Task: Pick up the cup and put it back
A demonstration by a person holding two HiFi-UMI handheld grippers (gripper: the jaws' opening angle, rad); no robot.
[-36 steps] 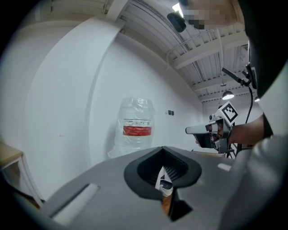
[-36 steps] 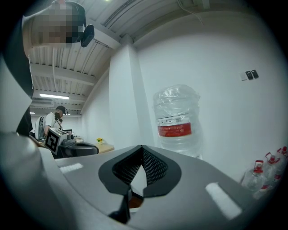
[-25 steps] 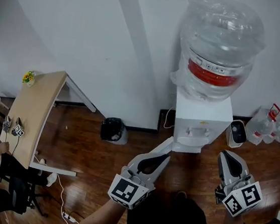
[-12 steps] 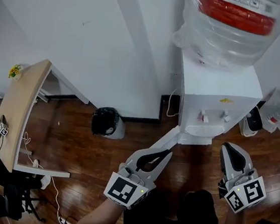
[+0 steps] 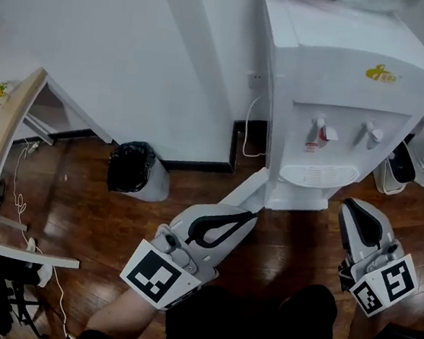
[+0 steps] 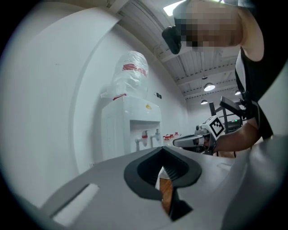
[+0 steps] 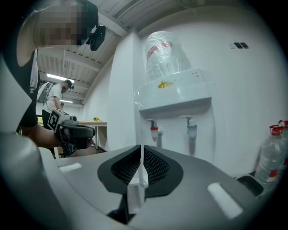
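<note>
We face the water dispenser (image 5: 337,88), the left gripper (image 5: 253,194) and right gripper (image 5: 354,213) held near its base, each with jaws pressed together on nothing. No cup shows in any view; by our reckoning the pick-up has not begun.

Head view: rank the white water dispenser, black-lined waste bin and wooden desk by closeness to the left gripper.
1. White water dispenser, just ahead of the left gripper.
2. Black-lined waste bin, to the left, by the wall.
3. Wooden desk, far left.
</note>
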